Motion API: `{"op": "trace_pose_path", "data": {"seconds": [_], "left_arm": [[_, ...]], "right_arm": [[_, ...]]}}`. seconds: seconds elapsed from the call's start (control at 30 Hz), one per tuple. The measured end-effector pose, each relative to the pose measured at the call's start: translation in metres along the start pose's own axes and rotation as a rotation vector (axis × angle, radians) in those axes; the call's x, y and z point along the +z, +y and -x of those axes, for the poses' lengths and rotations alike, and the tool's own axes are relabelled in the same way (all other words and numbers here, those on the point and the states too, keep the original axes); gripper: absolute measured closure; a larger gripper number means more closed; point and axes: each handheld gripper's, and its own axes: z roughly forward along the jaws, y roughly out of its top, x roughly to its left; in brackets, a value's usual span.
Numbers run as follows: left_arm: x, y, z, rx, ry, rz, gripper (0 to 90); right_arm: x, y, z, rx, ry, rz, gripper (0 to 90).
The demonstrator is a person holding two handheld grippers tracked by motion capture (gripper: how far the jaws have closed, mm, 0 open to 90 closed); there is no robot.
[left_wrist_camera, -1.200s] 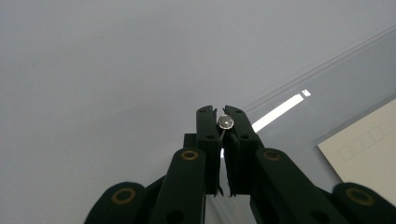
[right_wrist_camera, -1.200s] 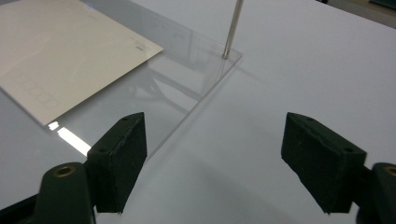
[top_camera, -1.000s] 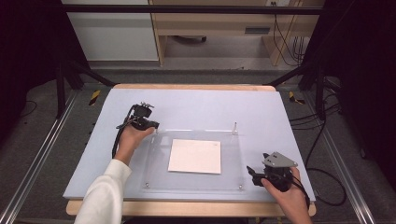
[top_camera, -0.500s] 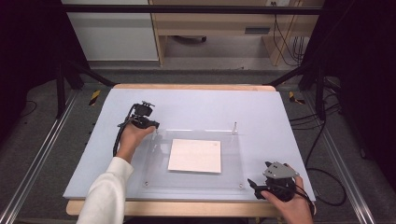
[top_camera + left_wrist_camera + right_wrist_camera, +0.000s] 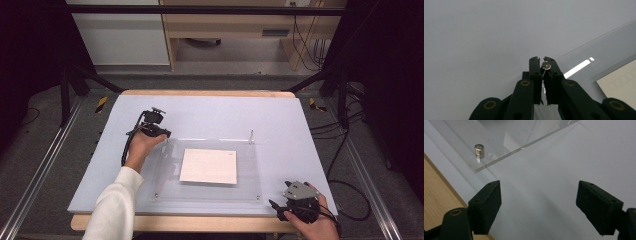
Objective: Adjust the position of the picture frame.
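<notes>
high view first: a clear acrylic plate (image 5: 205,170) lies flat on the pale grey-blue table mat (image 5: 210,112), with a white square sheet of paper (image 5: 208,166) showing at its middle. small metal studs sit at the plate's corners, and a taller thin metal pin (image 5: 251,136) stands upright at the far right corner.

the left gripper (image 5: 159,131) is held at the plate's far left corner, the person's hand in a white sleeve (image 5: 112,212) wrapped round it. in the left gripper view its black jaws are pressed nearly together, pinching a small round-headed metal pin (image 5: 546,65) between the tips — the shiny head sits right at the top of the narrow gap. beyond it runs the plate's clear edge (image 5: 599,43), and a corner of the white sheet (image 5: 621,83), printed with faint little squares, shows at lower right.

the right gripper (image 5: 280,209) is near the table's front right corner, just off the plate's near right corner, a grey three-cornered plate on its top. in the right gripper view its jaws stand wide apart with only bare mat between them, and they have just been closing a little. ahead and to the left lies the plate's corner with a short silver cylindrical stud (image 5: 479,150) standing upright in it — apart from both jaws. a strip of the table's wooden edge (image 5: 439,195) shows at the left.
</notes>
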Motion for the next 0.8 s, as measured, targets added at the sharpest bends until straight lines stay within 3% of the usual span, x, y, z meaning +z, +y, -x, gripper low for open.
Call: {"op": "trace_pose_path", "data": {"seconds": [0.4, 0.8], "left_arm": [[0.001, 0.002, -0.002, -0.008, -0.01, -0.018, 84.2], [0.003, 0.002, -0.004, -0.014, -0.016, -0.018, 83.8]], "right_arm": [[0.01, 0.011, -0.016, -0.079, 0.058, 0.004, 21.4], [0.021, 0.023, -0.026, -0.15, 0.037, 0.039, 19.7]]}}
